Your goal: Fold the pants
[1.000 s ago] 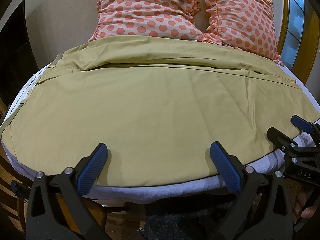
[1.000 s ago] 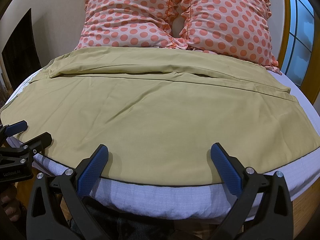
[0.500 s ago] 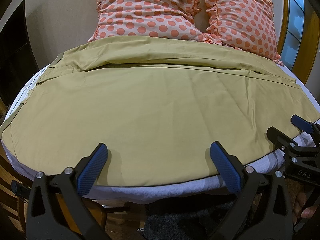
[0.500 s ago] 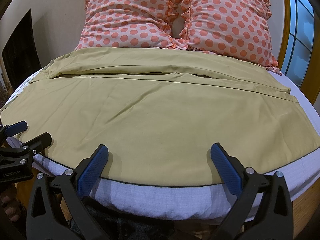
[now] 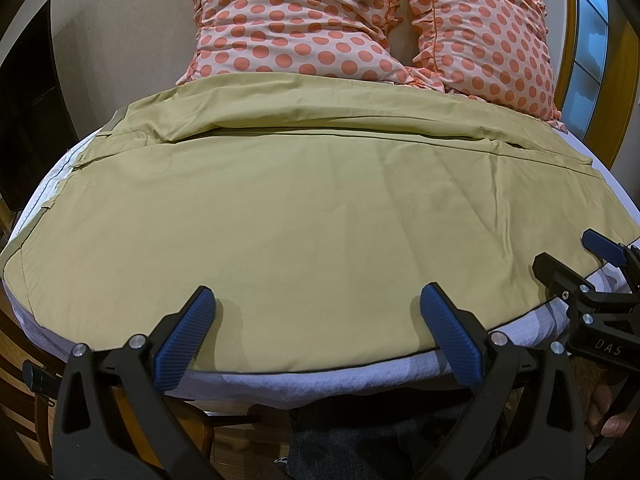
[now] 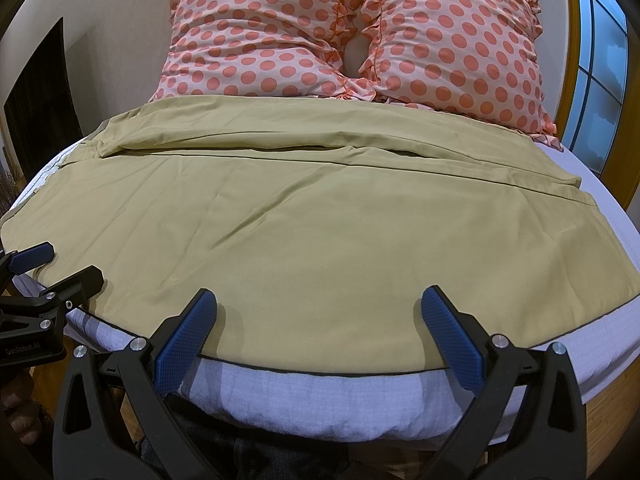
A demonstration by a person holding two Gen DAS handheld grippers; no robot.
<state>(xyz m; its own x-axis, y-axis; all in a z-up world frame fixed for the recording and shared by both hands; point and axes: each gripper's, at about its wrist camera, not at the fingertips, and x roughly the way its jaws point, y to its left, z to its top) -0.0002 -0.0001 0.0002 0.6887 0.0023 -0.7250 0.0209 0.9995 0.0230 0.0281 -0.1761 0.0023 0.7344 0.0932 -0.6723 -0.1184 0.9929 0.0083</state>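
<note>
The khaki pants [image 5: 312,216] lie spread flat across the bed, one leg behind the other, and also fill the right wrist view [image 6: 304,224]. Their near edge runs along the bed's front. My left gripper [image 5: 316,320] is open and empty, its blue pads [image 5: 188,332] hovering over the near hem. My right gripper [image 6: 318,320] is open and empty too, over the same near edge further right. Each gripper shows in the other's view: the right one [image 5: 580,268] at the far right, the left one [image 6: 52,268] at the far left.
A white sheet [image 6: 320,396] covers the mattress under the pants. Two pink polka-dot pillows [image 6: 352,36] stand at the head of the bed. A window with a wooden frame [image 6: 600,60] is on the right, a dark opening [image 5: 24,100] on the left.
</note>
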